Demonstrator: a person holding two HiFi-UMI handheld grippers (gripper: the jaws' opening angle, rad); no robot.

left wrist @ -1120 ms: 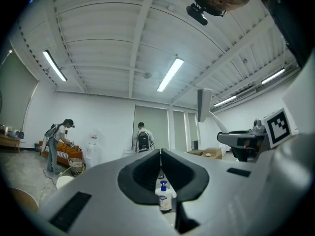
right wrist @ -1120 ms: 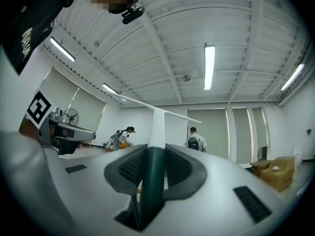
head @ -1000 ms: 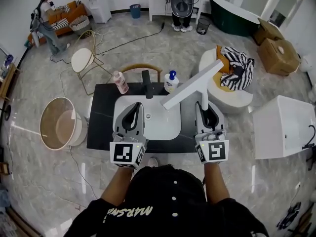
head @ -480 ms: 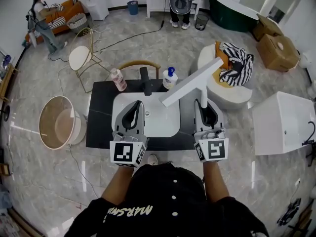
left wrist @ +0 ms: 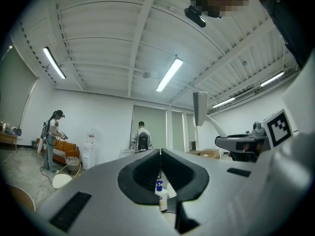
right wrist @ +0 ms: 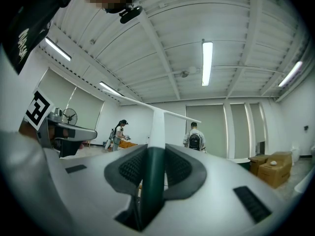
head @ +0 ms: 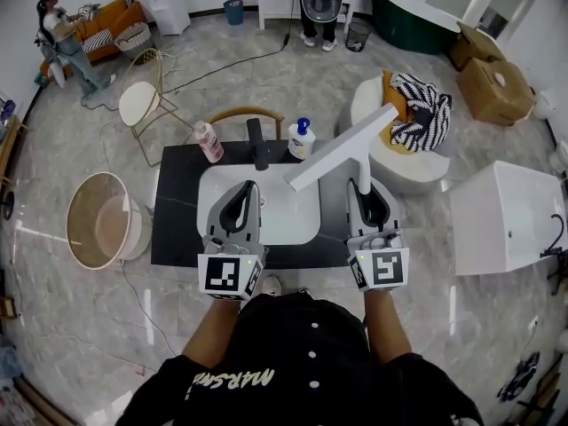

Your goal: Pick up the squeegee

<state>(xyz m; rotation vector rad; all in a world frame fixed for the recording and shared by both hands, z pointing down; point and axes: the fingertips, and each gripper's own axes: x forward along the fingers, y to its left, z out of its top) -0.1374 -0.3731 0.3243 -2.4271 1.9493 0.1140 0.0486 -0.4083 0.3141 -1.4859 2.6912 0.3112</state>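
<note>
The squeegee (head: 342, 149) has a long white blade on a white stem with a dark green handle. My right gripper (head: 359, 185) is shut on that handle and holds the squeegee up above the right side of the sink, blade slanting up to the right. In the right gripper view the handle (right wrist: 151, 181) sits clamped between the jaws of the right gripper (right wrist: 153, 154), and the blade (right wrist: 147, 107) crosses above. My left gripper (head: 247, 187) hovers over the white basin (head: 284, 224), shut and holding nothing. In the left gripper view the left gripper (left wrist: 160, 154) has its pads together.
A black counter (head: 177, 211) surrounds the basin and carries a black faucet (head: 257, 145), a blue-pump soap bottle (head: 301, 140) and a pink bottle (head: 209, 142). A round bin (head: 102, 220) stands at the left, a white cabinet (head: 506, 220) at the right, and a white seat with striped cloth (head: 417, 122) behind.
Both grippers and the squeegee keep their places. The sink and room have slid slightly up in the head view, and the far-off person has stepped left.
</note>
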